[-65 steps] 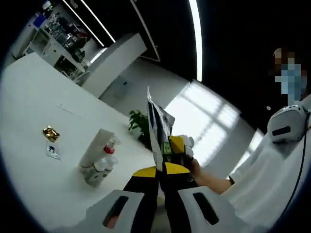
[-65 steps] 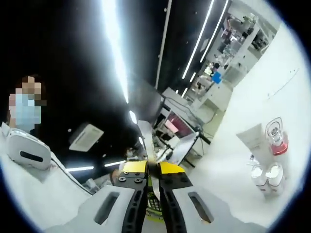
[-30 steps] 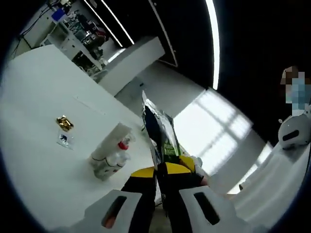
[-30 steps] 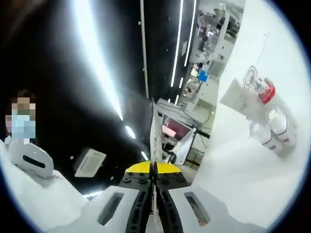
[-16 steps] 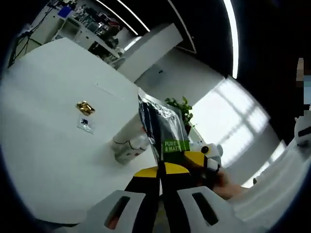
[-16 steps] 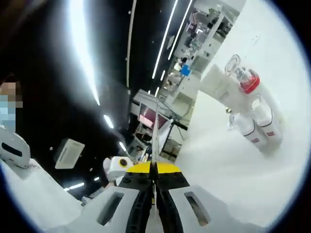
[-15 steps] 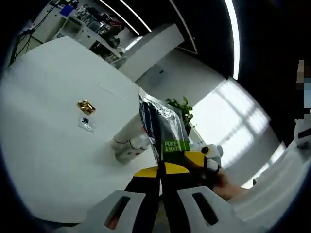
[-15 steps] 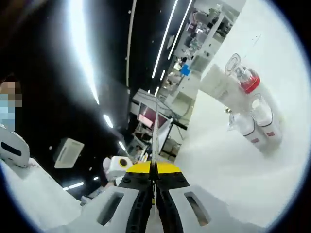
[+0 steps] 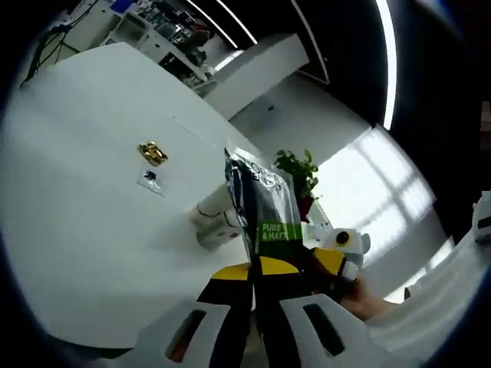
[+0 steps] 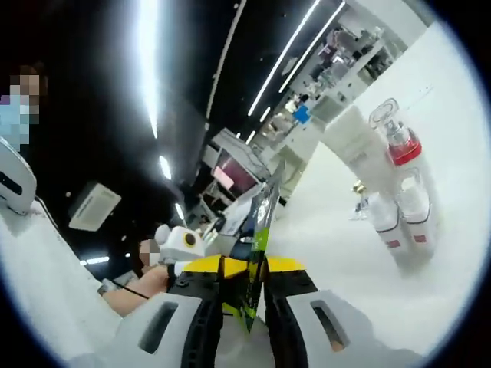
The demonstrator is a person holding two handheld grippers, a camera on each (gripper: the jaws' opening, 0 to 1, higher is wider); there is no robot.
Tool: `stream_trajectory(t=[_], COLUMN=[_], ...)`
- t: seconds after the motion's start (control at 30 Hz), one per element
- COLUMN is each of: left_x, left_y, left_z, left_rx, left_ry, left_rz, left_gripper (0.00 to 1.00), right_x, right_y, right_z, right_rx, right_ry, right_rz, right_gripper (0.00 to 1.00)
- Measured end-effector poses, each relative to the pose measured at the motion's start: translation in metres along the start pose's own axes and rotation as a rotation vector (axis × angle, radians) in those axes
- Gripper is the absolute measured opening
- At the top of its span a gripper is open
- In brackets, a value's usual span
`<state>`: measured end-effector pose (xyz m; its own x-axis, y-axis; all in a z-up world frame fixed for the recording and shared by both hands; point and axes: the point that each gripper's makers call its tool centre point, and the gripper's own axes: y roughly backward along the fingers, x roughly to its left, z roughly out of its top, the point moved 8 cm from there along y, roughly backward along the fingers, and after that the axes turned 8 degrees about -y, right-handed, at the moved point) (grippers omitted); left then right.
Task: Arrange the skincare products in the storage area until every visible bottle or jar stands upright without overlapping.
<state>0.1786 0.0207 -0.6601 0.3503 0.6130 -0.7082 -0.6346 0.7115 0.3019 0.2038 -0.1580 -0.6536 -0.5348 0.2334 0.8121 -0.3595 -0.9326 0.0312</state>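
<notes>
table (image 9: 84, 230): white, wide; carries all the standing products.
sachet (image 9: 265, 218): flat dark pack with a green band, held up in the air above the table edge, near the cluster but apart from it; seen edge-on in right gripper view (image 10: 259, 245).
left gripper (image 9: 255, 270): jaws closed onto the sachet's bottom edge.
right gripper (image 10: 244, 270): jaws nearly closed, pinching the same sachet; its yellow tips also show just right of the left gripper.
cluster (image 10: 391, 199): white tube upright, red-collared pump bottle (image 10: 400, 144) beside it, two small white bottles (image 10: 400, 215) touching in front; all upright, tightly grouped.
gold item (image 9: 153, 152): lies on the table, well apart from the cluster.
small packet (image 9: 152, 179): flat, just beside the gold item.
</notes>
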Motion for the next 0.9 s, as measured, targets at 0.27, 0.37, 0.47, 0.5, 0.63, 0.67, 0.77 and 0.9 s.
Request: stream_trajectory(t=[0.27,0.37,0.47,0.5,0.63,0.67,0.77,0.9], left_x=[0.019,0.026,0.034,0.037,0.050,0.055,0.064,0.072], left_y=[-0.004,-0.006,-0.009,-0.011,-0.019,-0.023,-0.031,-0.043], left_z=[-0.002,-0.004,-0.005,-0.006,-0.010,-0.013,-0.014,-0.014], left_rx=[0.029,0.035,0.034,0.032,0.059,0.068,0.063,0.098], left_ry=[0.023,0.023,0.046,0.059,0.064,0.108,0.133,0.145], left_rz=[0.022,0.030,0.038,0.038,0.064,0.060,0.059,0.082], left_gripper=[0.00,0.00,0.00,0.00,0.00,0.00,0.00,0.00], right_x=[-0.006,-0.006,-0.013,-0.016,-0.021,-0.023,-0.026,-0.027], right_y=[-0.009,-0.018,-0.021,-0.020,-0.011,-0.007,0.002,0.016], right_z=[-0.007,-0.012,-0.014,-0.014,-0.015,-0.016,-0.015,-0.008], right_rx=[0.086,0.113,0.147,0.149,0.177,0.190,0.195,0.177], right_ry=[0.051,0.046,0.053,0.057,0.079,0.080,0.088,0.103], right_rz=[-0.014,-0.013,-0.053,-0.068,-0.099,-0.113,-0.140,-0.180], right_gripper=[0.64,0.79,0.91,0.93,0.93,0.94,0.94,0.94])
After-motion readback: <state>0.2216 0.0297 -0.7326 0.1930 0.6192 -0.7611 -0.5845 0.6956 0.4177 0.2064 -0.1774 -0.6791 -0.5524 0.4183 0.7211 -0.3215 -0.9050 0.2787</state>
